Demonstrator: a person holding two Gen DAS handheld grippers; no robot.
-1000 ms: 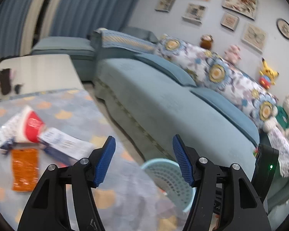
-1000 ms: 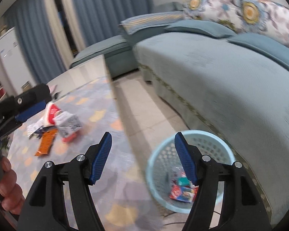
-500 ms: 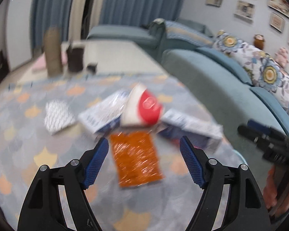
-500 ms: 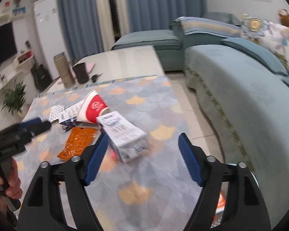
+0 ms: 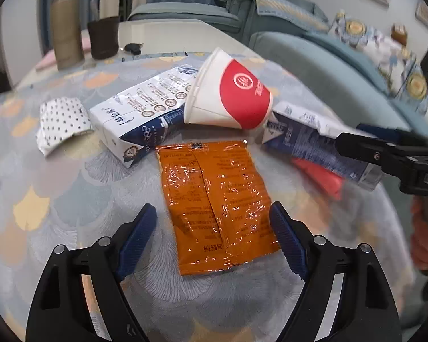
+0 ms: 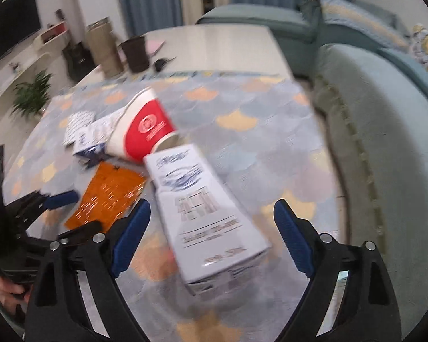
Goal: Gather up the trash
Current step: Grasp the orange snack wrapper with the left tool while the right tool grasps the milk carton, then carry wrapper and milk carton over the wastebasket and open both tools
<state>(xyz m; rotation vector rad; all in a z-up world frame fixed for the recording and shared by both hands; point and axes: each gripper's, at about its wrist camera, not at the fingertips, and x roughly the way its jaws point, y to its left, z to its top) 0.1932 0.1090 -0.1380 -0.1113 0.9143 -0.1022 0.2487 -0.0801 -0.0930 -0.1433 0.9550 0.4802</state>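
Left tongs (image 5: pixel 212 238): spread wide and empty, low over the worktop (image 5: pixel 71 199), with the near end of the orange wrapper (image 5: pixel 216 199) lying between the two blue pads.

Right tongs (image 6: pixel 211 235): also spread and empty, placed around the near end of the white carton (image 6: pixel 205 213); the pads do not touch it yet, as far as the blurred picture shows.

Where the trash is: all on the patterned cloth of the worktop. The orange wrapper lies flat in the middle. Behind it the red and white paper cup (image 5: pixel 228 97) lies on its side and leans on a blue and white milk carton (image 5: pixel 141 114) at its left. A dotted paper scrap (image 5: pixel 61 122) is further left. The white carton lies to the right of the wrapper, over something red.

Step in hand, my judgement: each hand goes for one piece, the left for the wrapper and the right for the white carton.

How to do it well, left: the wrapper is thin and flat, so one pad should go down to the cloth and scrape under the near edge before closing. Otherwise the pads may pinch the cloth too.

How to do it well, right: close across the narrow sides of the carton, near its middle, so it does not swing.

Risk: the cup touches the cartons and may roll when they are lifted.
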